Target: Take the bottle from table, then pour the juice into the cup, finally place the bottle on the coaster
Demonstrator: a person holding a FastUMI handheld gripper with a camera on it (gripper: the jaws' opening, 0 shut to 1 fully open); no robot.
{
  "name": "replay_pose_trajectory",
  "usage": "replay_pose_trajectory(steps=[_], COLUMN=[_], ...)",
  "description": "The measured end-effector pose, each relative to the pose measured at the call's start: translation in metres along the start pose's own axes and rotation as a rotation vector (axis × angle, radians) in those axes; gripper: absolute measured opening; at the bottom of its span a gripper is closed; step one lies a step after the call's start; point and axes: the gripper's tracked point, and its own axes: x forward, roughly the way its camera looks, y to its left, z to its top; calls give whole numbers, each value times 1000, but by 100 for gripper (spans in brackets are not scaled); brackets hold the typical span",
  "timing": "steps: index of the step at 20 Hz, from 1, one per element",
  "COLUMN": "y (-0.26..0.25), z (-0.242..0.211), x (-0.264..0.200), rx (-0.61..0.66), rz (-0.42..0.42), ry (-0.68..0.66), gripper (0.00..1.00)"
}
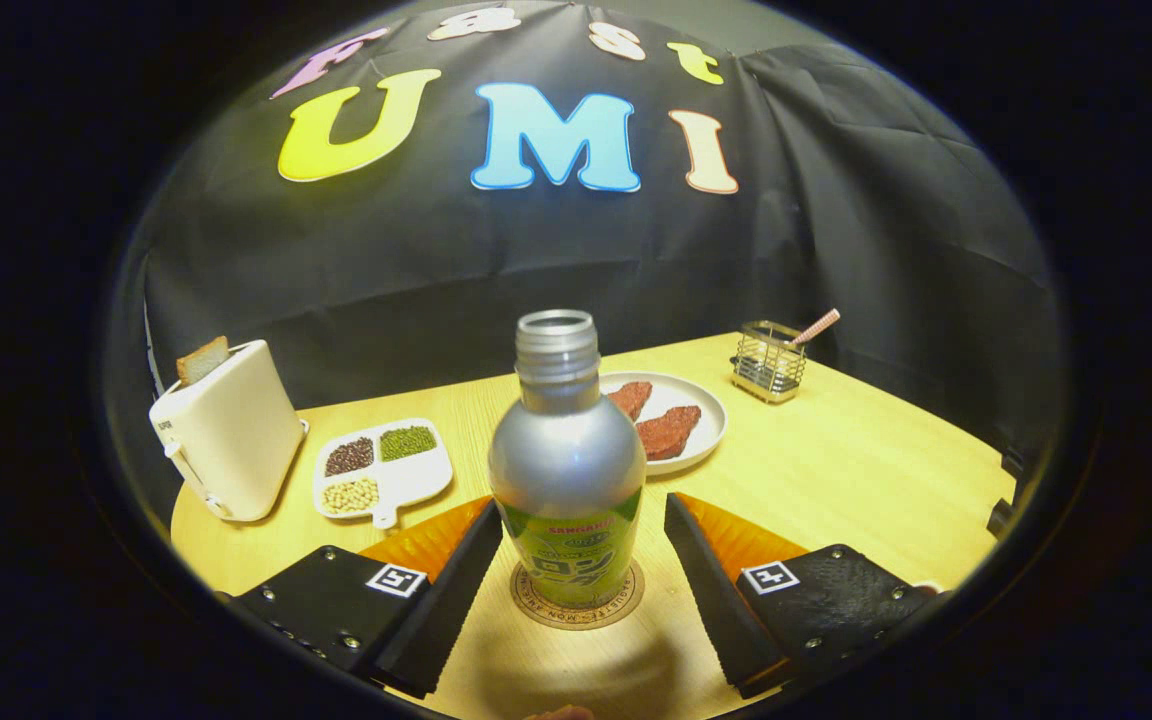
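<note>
The tool (576, 560) stands wide open, its fingers flanking the bottle (568, 470) with a gap on each side and gripping nothing. Under everything runs the pale wooden bench (836, 480); on it, far behind, sit a toaster (231, 430) with a slice in its slot, a plate (701, 425) of reddish pieces, a divided dish (386, 468) of beans and a wire caddy (769, 362). The uncapped bottle stands upright on the round coaster (576, 605), between the fingers. This looks like the final step, the bottle set down; next, I judge, the tool should back straight away without nudging it.
</note>
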Motion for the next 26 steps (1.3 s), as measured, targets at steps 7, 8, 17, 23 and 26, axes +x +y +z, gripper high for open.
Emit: replay_pose_trajectory(steps=[7,8,17,23,26], y=[19,24,50,59,62], z=[38,45,96,116,121], x=[-48,-55,-137,-184,-208], rx=[-37,-41,-48,-76,-89], rz=[89,105,266,355,394], ry=[-65,-75,-199,-257,-280], gripper=[99,99,99,99,99])
